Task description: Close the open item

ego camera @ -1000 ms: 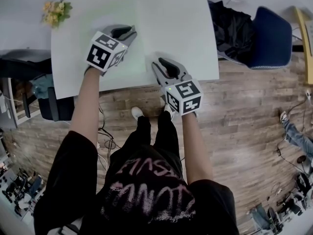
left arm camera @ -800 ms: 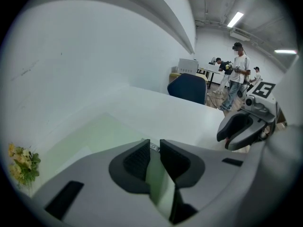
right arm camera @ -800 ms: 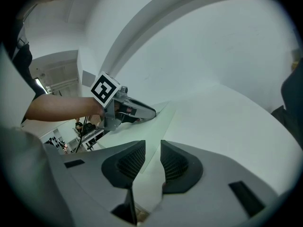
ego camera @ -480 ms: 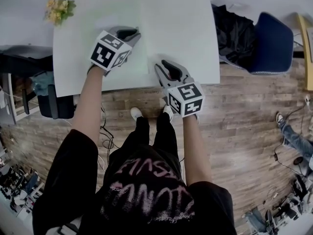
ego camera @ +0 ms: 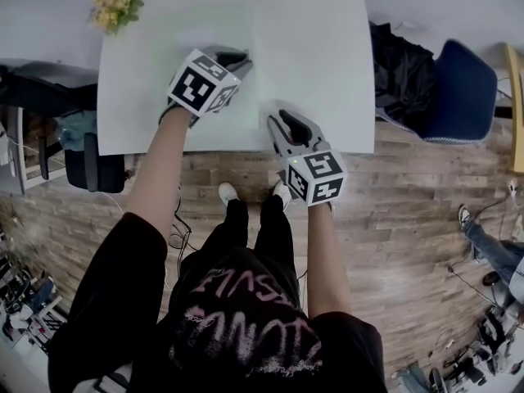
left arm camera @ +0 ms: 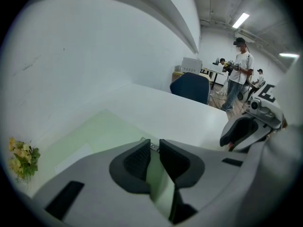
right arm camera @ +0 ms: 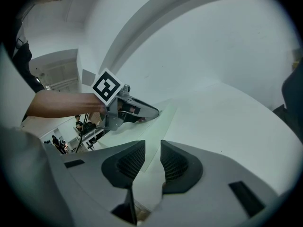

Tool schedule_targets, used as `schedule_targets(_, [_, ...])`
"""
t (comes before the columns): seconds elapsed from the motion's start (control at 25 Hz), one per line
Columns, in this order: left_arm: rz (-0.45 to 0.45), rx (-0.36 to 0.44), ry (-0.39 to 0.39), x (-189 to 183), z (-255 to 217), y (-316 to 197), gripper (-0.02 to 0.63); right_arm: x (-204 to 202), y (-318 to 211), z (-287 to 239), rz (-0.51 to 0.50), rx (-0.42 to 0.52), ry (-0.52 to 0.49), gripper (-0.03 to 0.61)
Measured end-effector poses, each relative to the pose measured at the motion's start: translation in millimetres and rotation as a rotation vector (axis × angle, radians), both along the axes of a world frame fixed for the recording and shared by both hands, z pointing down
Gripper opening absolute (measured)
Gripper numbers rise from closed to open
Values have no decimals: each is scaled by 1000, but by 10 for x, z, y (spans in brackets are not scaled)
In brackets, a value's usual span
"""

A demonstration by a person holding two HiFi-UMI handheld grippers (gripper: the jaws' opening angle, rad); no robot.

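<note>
A flat pale green pouch (ego camera: 209, 27) lies on the white table (ego camera: 327, 47). My left gripper (ego camera: 237, 56) is at the pouch's right edge. In the left gripper view its jaws (left arm camera: 154, 148) stand close together, with a small metal tab (left arm camera: 152, 146) on the pouch (left arm camera: 94, 136) pinched between the tips. My right gripper (ego camera: 274, 117) sits near the table's front edge by the pouch's near corner. Its jaws (right arm camera: 152, 150) stand a little apart, and the pouch's edge (right arm camera: 165, 122) shows through the gap below them. Nothing is pressed between them.
A small bunch of yellow flowers (ego camera: 115, 8) lies at the table's far left corner. A blue chair (ego camera: 458, 88) and a black bundle (ego camera: 401, 64) stand right of the table. The front edge (ego camera: 246, 147) runs just behind my right gripper. People stand in the background (left arm camera: 239, 70).
The left gripper has edged a little to the right along the pouch. The right gripper has stayed near the front edge. The head camera has shifted slightly.
</note>
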State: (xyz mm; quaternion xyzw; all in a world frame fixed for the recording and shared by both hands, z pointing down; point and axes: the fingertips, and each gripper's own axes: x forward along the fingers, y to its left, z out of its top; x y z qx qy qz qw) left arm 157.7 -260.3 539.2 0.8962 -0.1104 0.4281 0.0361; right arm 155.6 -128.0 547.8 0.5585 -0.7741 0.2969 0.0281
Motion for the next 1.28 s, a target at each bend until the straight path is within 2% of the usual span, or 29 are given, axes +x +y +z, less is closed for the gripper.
schedule_targets(0.12, [-22,16,27,-24,-28,-3,61,-23,24,-40,-6,3,7,104])
schedule_targets(0.28, [-48,-36,73,-13,-124,24,44,-4,56,-102,14,13,5,103])
schedule_targets(0.36, [-87,-20,137,-36,-238,-17,5,-17,64,-131,13,15,10,103])
schedule_targets(0.52, [-169,15,255,-172,-477,-93,5,-40,38,-222,18,23,19,101])
schedule_targets(0.96, [-279,78,341,-725,-743,-69,5,-176,-82,-491,5,57,63,84])
schedule_targets(1.28, [-390,113,407,-1294,-975,16,5,-426,-113,-692,-8,80,100,54])
